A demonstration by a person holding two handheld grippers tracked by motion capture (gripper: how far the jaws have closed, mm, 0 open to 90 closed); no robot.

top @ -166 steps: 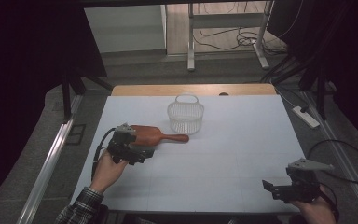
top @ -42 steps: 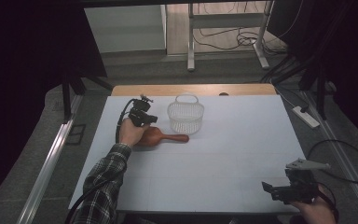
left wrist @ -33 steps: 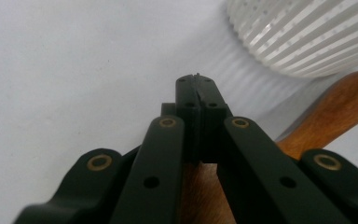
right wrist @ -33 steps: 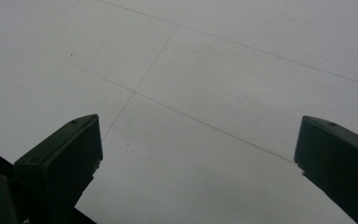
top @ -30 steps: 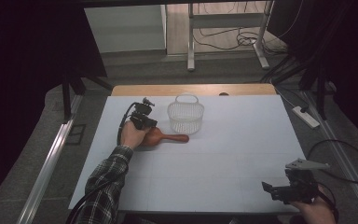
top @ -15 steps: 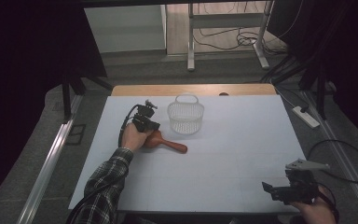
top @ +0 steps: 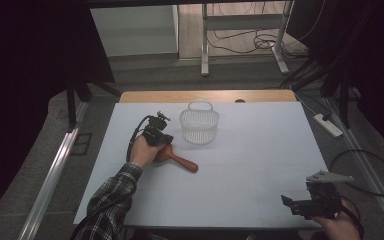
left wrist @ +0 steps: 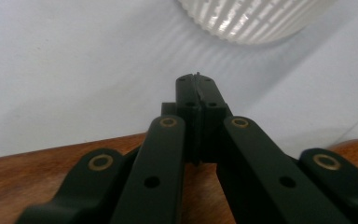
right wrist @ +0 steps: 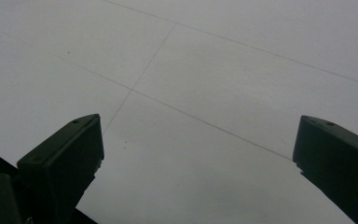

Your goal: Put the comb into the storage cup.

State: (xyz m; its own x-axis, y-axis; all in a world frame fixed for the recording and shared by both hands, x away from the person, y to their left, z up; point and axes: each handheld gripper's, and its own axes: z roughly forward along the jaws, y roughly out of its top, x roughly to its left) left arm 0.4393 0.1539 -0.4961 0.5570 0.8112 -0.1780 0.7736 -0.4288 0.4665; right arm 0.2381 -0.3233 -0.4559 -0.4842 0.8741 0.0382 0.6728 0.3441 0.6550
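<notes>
Left claw (top: 166, 141), high view: held in the left hand (top: 143, 150) over the wide end of the wooden paddle (top: 179, 159), which lies flat on the white table (top: 260, 150). The paddle's handle runs away from the claw toward the near right. The white ribbed basket (top: 199, 125) stands upright just ahead and to the right of the claw, apart from the paddle.

Left claw (left wrist: 196, 84), left gripper view: jaws pressed together, nothing between them. The paddle's brown wood (left wrist: 51, 163) lies under the claw's body; the tips reach past its edge, over bare table (left wrist: 74, 70). The basket's ribbed wall (left wrist: 254, 21) rises just beyond the tips. Whether the claw touches the paddle cannot be told.

Right claw (top: 307, 205), high view: held low at the table's near right corner, well apart from paddle and basket.

Right claw (right wrist: 198, 149), right gripper view: jaws wide apart, holding nothing; bare table surface (right wrist: 205, 70) lies between and beyond them.
</notes>
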